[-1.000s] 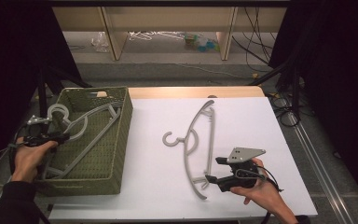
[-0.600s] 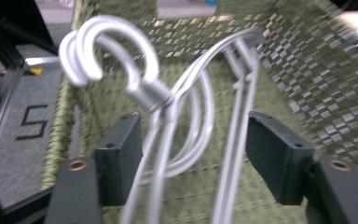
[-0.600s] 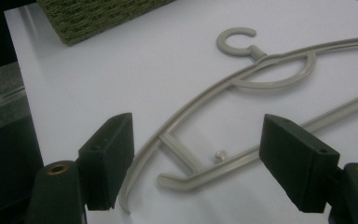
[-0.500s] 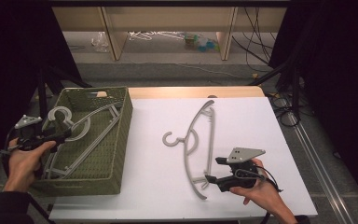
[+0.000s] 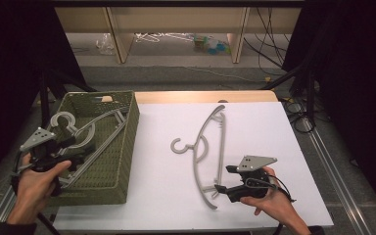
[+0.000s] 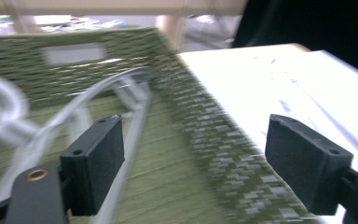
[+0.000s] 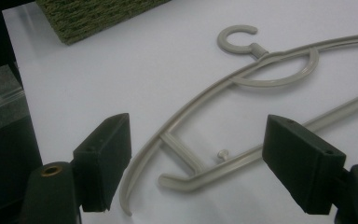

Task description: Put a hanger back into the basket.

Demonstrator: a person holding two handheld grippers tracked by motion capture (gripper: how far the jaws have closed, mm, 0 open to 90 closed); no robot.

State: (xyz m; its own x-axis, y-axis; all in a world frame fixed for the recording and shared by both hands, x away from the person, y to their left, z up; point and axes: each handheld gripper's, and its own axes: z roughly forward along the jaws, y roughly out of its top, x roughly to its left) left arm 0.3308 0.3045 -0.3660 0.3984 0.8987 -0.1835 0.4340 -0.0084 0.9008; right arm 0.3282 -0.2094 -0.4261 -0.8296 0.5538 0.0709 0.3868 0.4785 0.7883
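A grey plastic hanger [image 5: 210, 147] lies flat on the white table [image 5: 293, 147], hook to the left. My right gripper [image 5: 223, 179] stands open at its near end, and the hanger's curved tip [image 7: 177, 149] lies between the jaws without touching them. A second grey hanger [image 5: 85, 134] rests inside the green woven basket [image 5: 122, 166] at the left. My left gripper [image 5: 78, 151] is open over the basket's left side, beside this hanger [image 6: 135, 107], holding nothing. The left gripper view is blurred.
The basket's right wall [image 6: 200, 135] stands between the left gripper and the white table. Black stands and cables [image 5: 298, 107] run along the table's right side. Wooden shelving [image 5: 176, 19] and clutter lie beyond the far edge.
My left gripper has shifted a little at the basket's left rim. The hanger in the basket lies as before. The right gripper and the table hanger have not moved.
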